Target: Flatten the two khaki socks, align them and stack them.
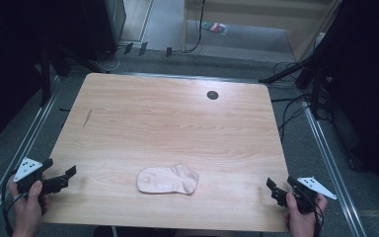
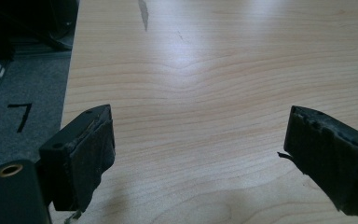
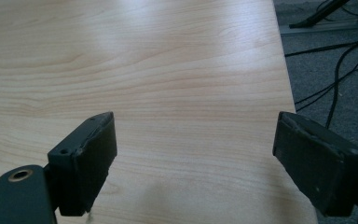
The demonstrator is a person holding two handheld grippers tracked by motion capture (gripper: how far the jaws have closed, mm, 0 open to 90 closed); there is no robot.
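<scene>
Nothing of the handling appears to be under way yet. A pale pink sock [image 1: 168,180] is lying flat on the wooden counter [image 1: 168,118], toward the six o'clock edge and roughly midway between the two hands. It seems a little rumpled, with its rounded end pointing toward nine o'clock, though the high view is too coarse to tell whether it is one sock or a folded pair.

The left tool [image 1: 66,177] is waiting at about eight o'clock from the sock, over the counter's near corner, well apart from the fabric. In the left gripper view its jaws are standing wide apart with only bare wood grain between them. The right tool [image 1: 274,190] is sitting at about four o'clock from the sock, by the opposite near corner, also well apart from it. The right gripper view is showing its jaws spread wide too, holding nothing, with the counter's edge and floor cables beyond.

A small dark round spot [image 1: 212,95] is lying near the far edge at about one o'clock, away from everything.

So the whole job is still ahead: both tools need to be closing in on the sock, taking hold of it, and doing whatever is wanted with it.
</scene>
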